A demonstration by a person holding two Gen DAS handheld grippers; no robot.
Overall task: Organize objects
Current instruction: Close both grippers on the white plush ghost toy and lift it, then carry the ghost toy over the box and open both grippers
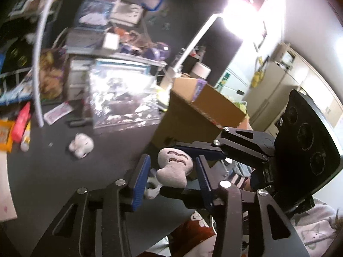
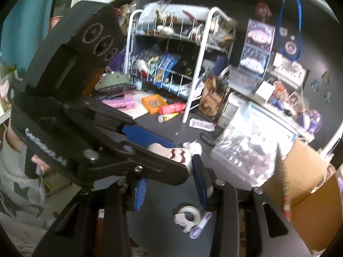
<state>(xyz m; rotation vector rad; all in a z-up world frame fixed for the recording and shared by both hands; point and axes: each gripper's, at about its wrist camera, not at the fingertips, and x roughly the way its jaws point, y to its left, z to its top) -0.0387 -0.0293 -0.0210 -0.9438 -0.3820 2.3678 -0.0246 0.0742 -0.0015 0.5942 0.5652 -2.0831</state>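
Grey plush toy (image 1: 174, 167) between both grippers above dark bench (image 1: 64, 171), left gripper (image 1: 171, 177) fingers wide around it, right gripper (image 1: 193, 156) fingers clamping it, second plush (image 1: 81, 145) lying apart.

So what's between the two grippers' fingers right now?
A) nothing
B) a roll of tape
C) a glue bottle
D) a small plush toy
D: a pale plush toy with a stitched face sits where the fingers of the left gripper and the right gripper meet.

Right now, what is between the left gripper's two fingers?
A small grey plush toy sits between the fingers of the left gripper, as the left wrist view shows. Whether they are pinching it is unclear.
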